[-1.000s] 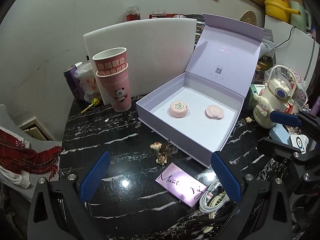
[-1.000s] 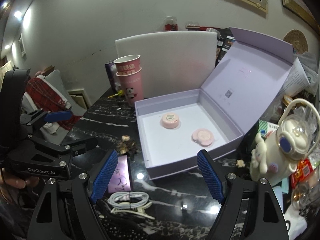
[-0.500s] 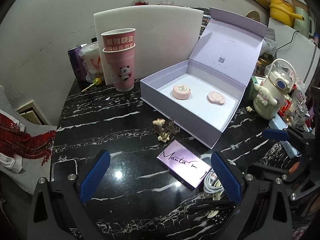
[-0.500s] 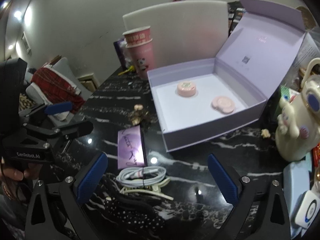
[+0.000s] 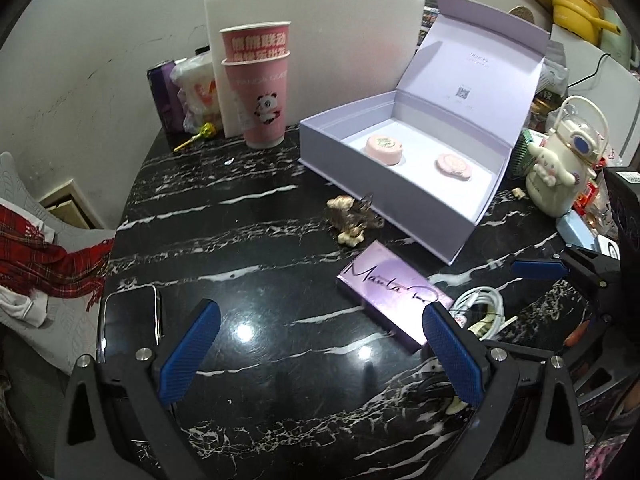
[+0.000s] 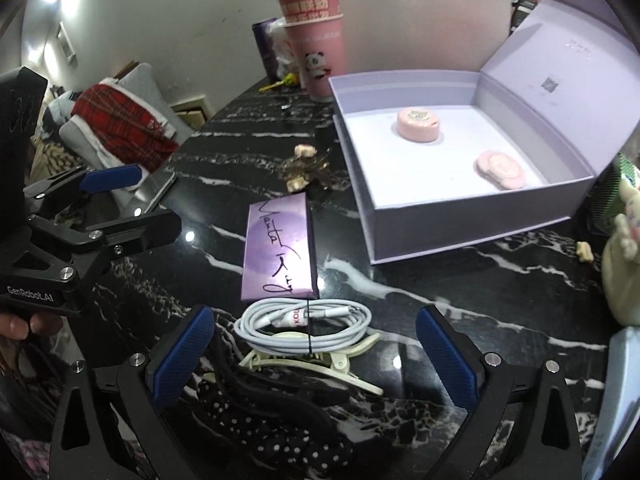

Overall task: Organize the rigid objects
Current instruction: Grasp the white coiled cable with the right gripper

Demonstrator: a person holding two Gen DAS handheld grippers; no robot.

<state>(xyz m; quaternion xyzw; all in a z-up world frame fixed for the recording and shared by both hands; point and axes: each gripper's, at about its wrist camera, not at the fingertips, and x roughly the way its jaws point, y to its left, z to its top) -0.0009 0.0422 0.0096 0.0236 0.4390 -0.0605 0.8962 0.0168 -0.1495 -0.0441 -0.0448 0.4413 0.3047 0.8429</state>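
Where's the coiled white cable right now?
In the right wrist view the coiled white cable lies low and central on the table, between the purple palette and the cream hair clip.

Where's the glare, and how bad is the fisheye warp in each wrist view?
Left wrist: lamp glints on the black marble table, sheen on the purple card, foam board edges bowed. Right wrist: glints beside that card, lavender box walls curved, dark vignetted corners.

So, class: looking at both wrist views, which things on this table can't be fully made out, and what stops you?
- Phone, left wrist view: dark against the black table, partly behind the left gripper's fingers.
- Hair clip, right wrist view: mostly under the white cable.
- Small print inside the box lid, left wrist view: too small.
- Bottle, right wrist view: cut by the edge.
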